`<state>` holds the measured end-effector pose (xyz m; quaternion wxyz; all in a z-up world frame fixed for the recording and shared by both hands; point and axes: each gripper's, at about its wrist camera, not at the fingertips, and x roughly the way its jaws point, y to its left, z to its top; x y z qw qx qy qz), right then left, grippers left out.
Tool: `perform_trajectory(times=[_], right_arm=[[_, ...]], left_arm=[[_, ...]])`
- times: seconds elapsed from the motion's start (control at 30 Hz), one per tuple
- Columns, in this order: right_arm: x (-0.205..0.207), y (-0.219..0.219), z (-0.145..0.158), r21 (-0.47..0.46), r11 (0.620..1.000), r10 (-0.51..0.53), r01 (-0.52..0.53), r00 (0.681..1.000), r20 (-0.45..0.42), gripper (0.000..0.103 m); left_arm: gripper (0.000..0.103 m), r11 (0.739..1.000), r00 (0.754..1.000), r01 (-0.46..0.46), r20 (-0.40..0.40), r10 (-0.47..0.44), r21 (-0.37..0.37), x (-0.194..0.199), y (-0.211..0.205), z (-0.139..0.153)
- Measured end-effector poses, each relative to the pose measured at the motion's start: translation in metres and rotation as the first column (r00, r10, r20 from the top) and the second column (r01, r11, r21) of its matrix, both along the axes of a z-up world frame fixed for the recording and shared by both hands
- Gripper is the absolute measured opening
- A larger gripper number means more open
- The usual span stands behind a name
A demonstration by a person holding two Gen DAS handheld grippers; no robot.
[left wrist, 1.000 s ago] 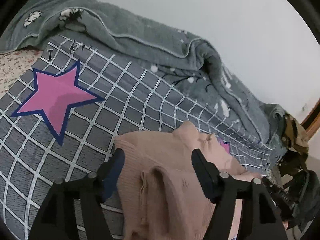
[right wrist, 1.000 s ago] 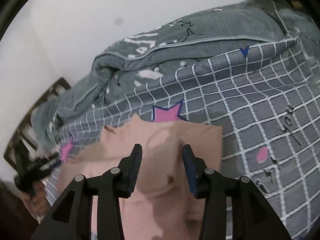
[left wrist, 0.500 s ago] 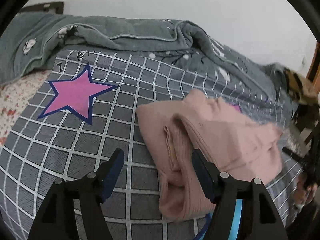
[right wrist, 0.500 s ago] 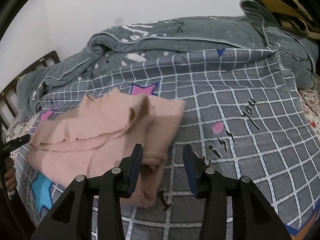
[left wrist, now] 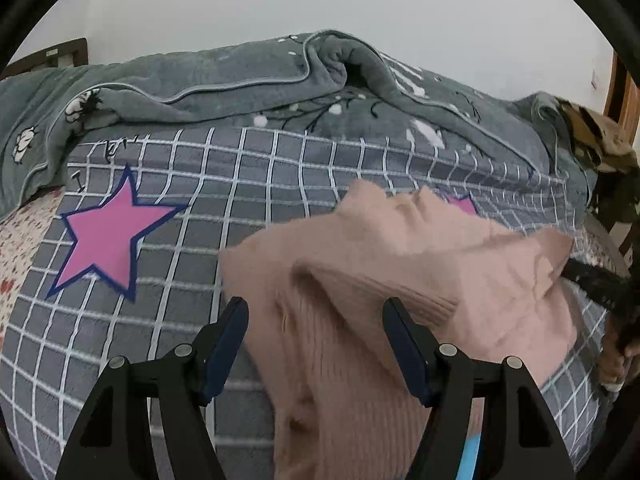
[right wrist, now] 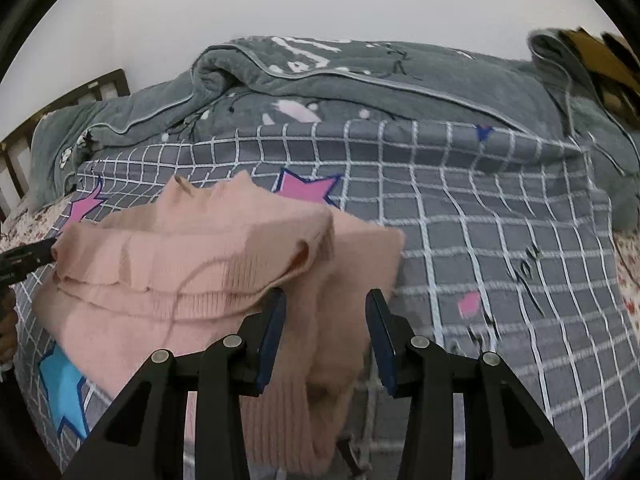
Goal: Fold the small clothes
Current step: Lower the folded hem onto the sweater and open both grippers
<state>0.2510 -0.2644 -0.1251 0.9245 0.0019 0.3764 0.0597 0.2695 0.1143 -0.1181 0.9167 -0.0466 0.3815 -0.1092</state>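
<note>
A pink ribbed-knit sweater [left wrist: 400,280] lies partly folded on a grey quilt [left wrist: 248,184], its layers stacked unevenly and one sleeve turned back over the body. In the left wrist view, the left gripper [left wrist: 314,320] points down at the near edge of the sweater; the fabric shows between and beyond its fingers [left wrist: 224,332], slightly nearer the right one, and the pads do not press on it, so the jaws stand released and wide. In the right wrist view, the right gripper [right wrist: 325,322] points down over the sweater's near right corner; a ribbed cuff and hem hang between its fingers [right wrist: 272,324], with the folded sleeve edge just left of the left finger. These jaws stand narrower, apart and not clenched on the knit.

The quilt bears a white grid, soft and slightly rumpled, with a pink star [left wrist: 108,240] well left of the left fingers, a second star [right wrist: 308,188] beyond the right fingers, and a blue star [right wrist: 64,392] partly under the sweater. Black script [right wrist: 524,268] runs right of the right fingers. Beyond, a thick grey blanket [left wrist: 280,80] with piped edges lies bunched against a white wall [left wrist: 320,0]. A dark wooden bed frame [right wrist: 60,100] shows at far left.
</note>
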Motion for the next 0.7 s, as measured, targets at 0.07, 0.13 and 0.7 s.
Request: perform_trajectory(times=[0.07,0.13,0.7], right_arm=[[0.015,0.005,-0.001,0.009,1.0,0.009,-0.009,1.0,-0.009,0.042],[0.029,0.008,-0.001,0.018,1.0,0.006,-0.006,1.0,-0.015,0.042],[0.109,0.012,-0.002,0.094,0.993,-0.057,0.067,0.993,-0.103,0.041]], left_arm=[[0.067,1.0,1.0,-0.012,0.002,0.012,-0.022,0.012,0.001,0.002],[0.067,0.999,1.0,-0.028,0.0,0.028,-0.037,0.023,0.001,0.002],[0.068,0.996,1.0,0.023,-0.017,-0.024,-0.084,0.03,0.027,-0.012]])
